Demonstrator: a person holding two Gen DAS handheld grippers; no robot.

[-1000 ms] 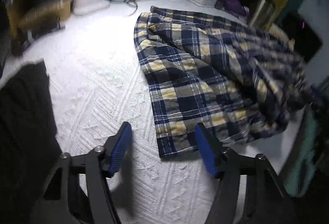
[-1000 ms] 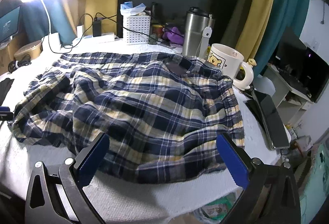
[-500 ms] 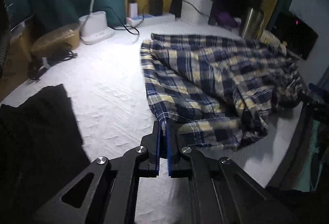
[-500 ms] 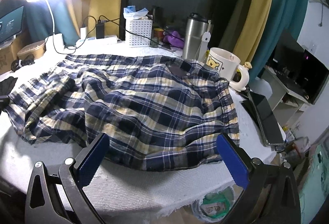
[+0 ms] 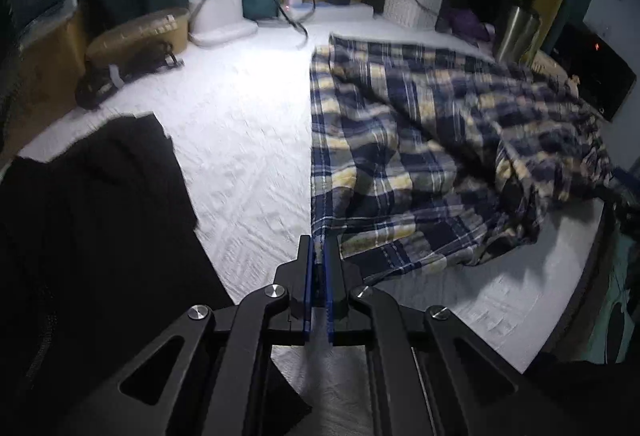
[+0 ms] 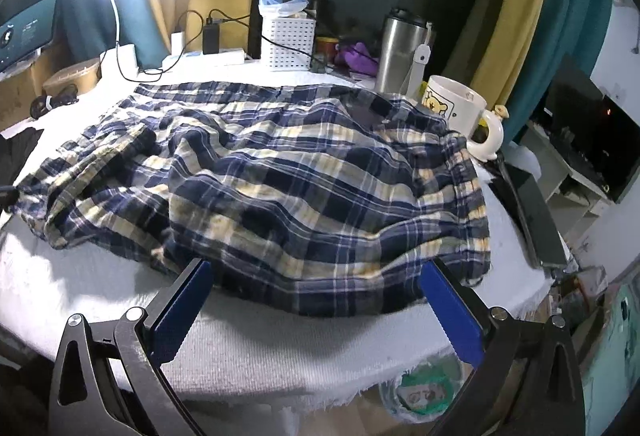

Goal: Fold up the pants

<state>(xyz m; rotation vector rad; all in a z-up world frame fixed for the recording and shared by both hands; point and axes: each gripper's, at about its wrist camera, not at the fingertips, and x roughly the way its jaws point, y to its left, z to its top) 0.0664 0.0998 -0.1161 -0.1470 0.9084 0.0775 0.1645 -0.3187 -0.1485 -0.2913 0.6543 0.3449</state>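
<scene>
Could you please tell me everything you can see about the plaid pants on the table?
The pants are soft woven-looking fabric in a navy, white and pale yellow plaid. They lie rumpled and unfolded across the white textured table cover, bunched into ridges in the middle. One corner of the near hem is pinched in the shut left gripper. The far edge reaches the bear mug. The right gripper is open at the near edge, not gripping the cloth.
</scene>
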